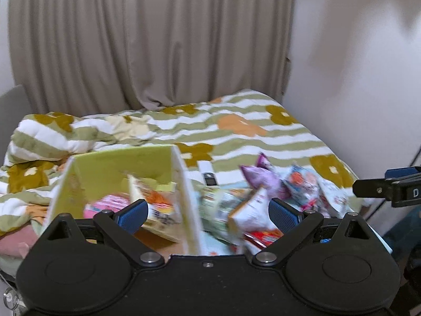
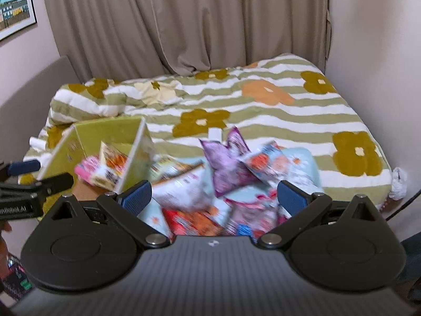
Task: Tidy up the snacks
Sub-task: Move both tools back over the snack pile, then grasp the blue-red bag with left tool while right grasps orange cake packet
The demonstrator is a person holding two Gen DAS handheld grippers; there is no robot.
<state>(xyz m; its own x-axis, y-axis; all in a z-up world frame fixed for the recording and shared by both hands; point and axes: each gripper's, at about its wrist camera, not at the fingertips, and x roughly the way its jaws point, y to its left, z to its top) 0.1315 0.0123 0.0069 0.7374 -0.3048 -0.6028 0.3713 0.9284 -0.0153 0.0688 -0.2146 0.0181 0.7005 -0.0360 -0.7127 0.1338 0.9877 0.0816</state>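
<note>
A green cardboard box (image 1: 105, 168) with white edges stands open on the bed, with a pink packet (image 1: 110, 205) and an orange-and-white packet (image 1: 152, 200) inside. It also shows in the right wrist view (image 2: 105, 134). A pile of snack bags lies to its right, with a purple bag (image 1: 260, 176) (image 2: 226, 163) and a light blue bag (image 2: 273, 163) on top. My left gripper (image 1: 208, 213) is open and empty over the box's right wall. My right gripper (image 2: 214, 197) is open and empty just above the pile.
The bed has a striped floral duvet (image 2: 263, 113), bunched at the left. A dark remote (image 1: 209, 179) lies behind the pile. Beige curtains (image 2: 184, 21) hang behind, a white wall (image 2: 381, 52) runs along the right, and a framed picture (image 2: 13, 2) hangs at the left.
</note>
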